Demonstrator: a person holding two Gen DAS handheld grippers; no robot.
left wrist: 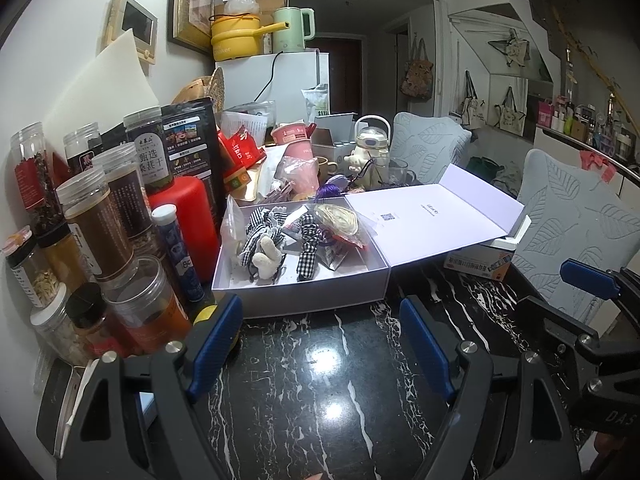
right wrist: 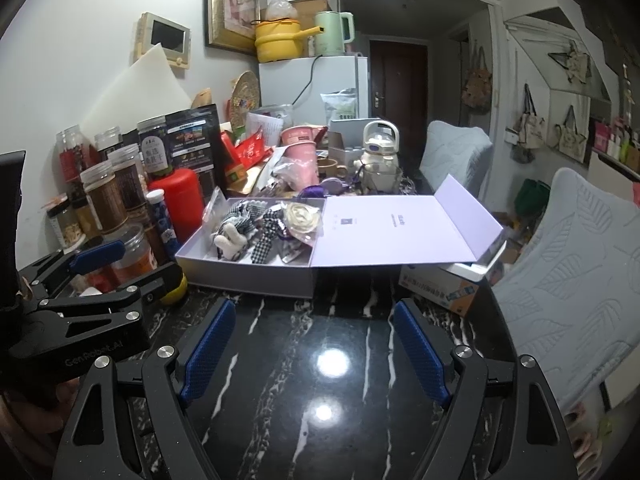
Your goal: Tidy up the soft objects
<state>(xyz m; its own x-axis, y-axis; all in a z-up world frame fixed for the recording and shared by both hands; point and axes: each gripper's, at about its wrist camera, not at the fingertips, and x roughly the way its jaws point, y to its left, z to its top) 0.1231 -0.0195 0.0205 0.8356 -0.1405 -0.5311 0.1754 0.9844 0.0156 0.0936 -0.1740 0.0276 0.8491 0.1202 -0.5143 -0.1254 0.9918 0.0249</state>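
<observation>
Black marble table [left wrist: 320, 380]: bare and glossy directly under both tools, nothing lying between either pair of jaws.
Left gripper [left wrist: 320, 334]: jaws spread wide and empty, hovering low over the tabletop and aimed straight at the box's near wall.
Right gripper [right wrist: 314, 342]: jaws likewise spread and empty, alongside the left one; in its own view the box sits ahead and a little left.
White box [left wrist: 304, 294]: open, shallow, just beyond both sets of fingertips, its lid [left wrist: 432, 220] folded flat to the right.
Soft objects: already inside the box, in a loose pile.
Plush toy [left wrist: 269, 258]: pale, at the near left of the pile.
Gingham bow [left wrist: 308, 254]: long axis running roughly front to back, just right of the plush.
Cream rosette [left wrist: 335, 220]: at the far right of the pile.
Nearer arm: judged the left, since the pile lies dead ahead of it.
Jars [left wrist: 100, 232]: crowded along the left, touching or nearly touching the box's left side, so approach room there looks tight.
</observation>
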